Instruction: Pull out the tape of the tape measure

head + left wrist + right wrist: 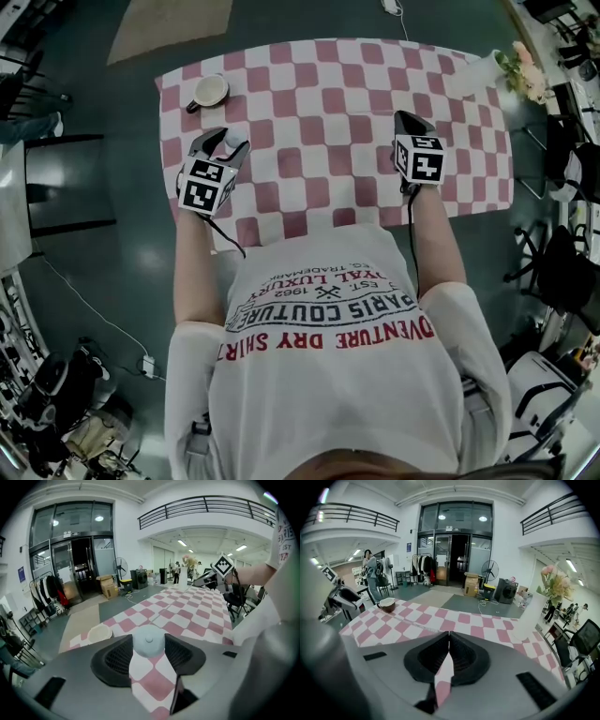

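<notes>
A small round, pale tape measure [148, 641] sits between the jaws of my left gripper [149, 649], both pads pressing its sides. In the head view the left gripper [223, 146] hovers over the left edge of the pink-and-white checked table [319, 131], with the tape measure [232, 143] showing white at its tip. No tape is seen drawn out. My right gripper [405, 119] is over the right part of the table. In the right gripper view its jaws [448, 641] are shut together with nothing between them.
A cup on a saucer [210, 91] stands at the table's far left corner. A white vase [475, 72] with pink flowers [526, 73] stands at the far right corner. Chairs and equipment surround the table on the dark floor.
</notes>
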`<action>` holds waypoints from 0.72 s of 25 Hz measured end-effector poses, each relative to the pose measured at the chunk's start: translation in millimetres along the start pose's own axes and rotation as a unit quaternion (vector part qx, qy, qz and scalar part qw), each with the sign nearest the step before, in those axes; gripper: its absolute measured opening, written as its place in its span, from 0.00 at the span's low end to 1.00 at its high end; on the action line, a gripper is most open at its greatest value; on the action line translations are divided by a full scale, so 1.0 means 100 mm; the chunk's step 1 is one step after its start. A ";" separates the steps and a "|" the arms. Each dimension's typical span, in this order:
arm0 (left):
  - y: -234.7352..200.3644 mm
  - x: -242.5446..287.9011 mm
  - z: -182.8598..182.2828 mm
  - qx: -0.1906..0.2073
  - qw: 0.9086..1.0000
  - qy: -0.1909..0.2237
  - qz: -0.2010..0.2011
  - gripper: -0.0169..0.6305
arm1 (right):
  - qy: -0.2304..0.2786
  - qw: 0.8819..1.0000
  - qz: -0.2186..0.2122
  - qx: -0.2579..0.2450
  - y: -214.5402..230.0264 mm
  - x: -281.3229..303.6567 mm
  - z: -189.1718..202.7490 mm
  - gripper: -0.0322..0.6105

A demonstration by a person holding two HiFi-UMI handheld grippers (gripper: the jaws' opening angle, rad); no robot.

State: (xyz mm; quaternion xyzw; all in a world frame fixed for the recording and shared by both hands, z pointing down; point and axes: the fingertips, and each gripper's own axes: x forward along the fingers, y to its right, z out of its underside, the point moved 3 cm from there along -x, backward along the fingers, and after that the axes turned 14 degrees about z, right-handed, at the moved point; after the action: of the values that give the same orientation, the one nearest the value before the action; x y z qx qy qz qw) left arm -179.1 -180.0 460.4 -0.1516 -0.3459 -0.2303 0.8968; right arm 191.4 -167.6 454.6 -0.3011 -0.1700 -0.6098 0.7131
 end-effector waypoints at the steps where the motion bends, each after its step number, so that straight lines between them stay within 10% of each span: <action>1: -0.01 0.00 0.01 0.002 1.000 -0.005 -0.003 0.38 | -0.001 1.000 -0.001 0.000 -0.01 0.00 0.02 0.10; 18: -0.09 0.01 0.03 -0.040 0.999 -0.003 -0.012 0.38 | -0.031 0.998 0.054 0.022 0.44 0.10 0.25 0.10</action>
State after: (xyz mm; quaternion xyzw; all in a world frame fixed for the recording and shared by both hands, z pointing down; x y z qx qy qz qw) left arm -185.0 -186.4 464.3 -0.1836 -0.3411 -0.2544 0.8861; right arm 239.3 -156.0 470.0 -0.3128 -0.1888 -0.5571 0.7458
